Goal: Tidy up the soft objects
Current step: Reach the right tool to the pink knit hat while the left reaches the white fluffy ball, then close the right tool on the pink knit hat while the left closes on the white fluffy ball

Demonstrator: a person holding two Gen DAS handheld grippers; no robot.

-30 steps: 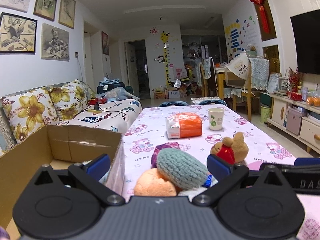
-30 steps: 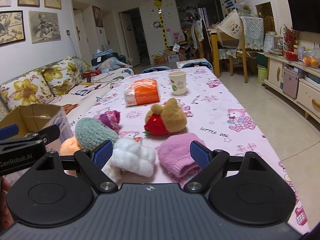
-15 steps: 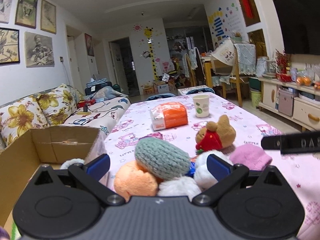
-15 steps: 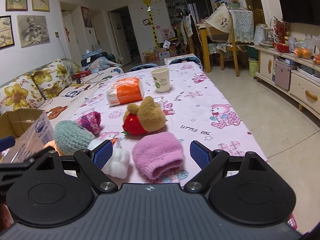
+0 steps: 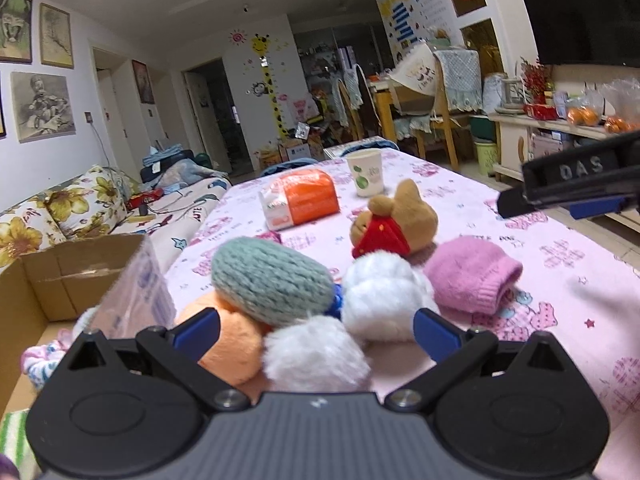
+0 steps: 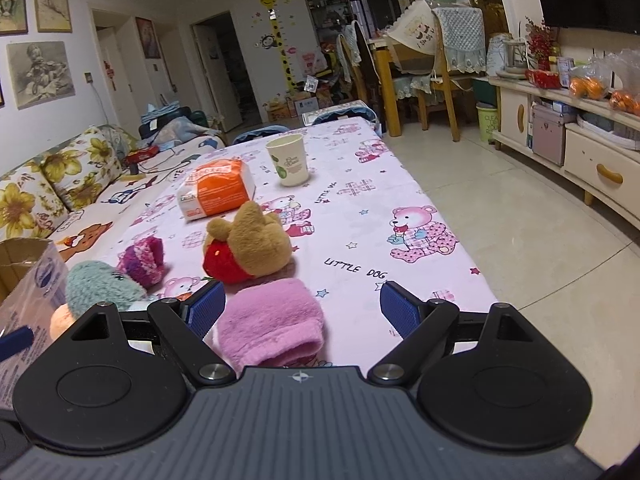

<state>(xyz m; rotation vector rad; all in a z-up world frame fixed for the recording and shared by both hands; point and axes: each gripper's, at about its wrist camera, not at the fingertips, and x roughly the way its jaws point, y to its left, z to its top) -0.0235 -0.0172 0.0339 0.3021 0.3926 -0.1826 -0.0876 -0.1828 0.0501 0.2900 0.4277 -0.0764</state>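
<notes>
A pile of soft things lies at the table's near left: an orange plush (image 5: 224,344), a grey-green knitted piece (image 5: 268,280) and two white fluffy balls (image 5: 384,296). My left gripper (image 5: 316,332) is open, low over this pile, its fingers on either side of it. A pink knitted piece (image 6: 272,328) lies between the open fingers of my right gripper (image 6: 302,310). Behind it sit a brown bear plush with a red top (image 6: 248,244) and a magenta knitted piece (image 6: 142,260). The right gripper's arm (image 5: 568,184) shows at the right of the left wrist view.
An open cardboard box (image 5: 60,280) stands off the table's left edge, with some soft things inside. An orange tissue pack (image 6: 216,192) and a paper cup (image 6: 288,160) stand further back on the pink tablecloth (image 6: 360,208). A sofa (image 6: 60,184) runs along the left; tiled floor lies to the right.
My left gripper has swung right, from the box's edge to over the pile. My right gripper has shifted right, so the pink piece now lies between its fingers.
</notes>
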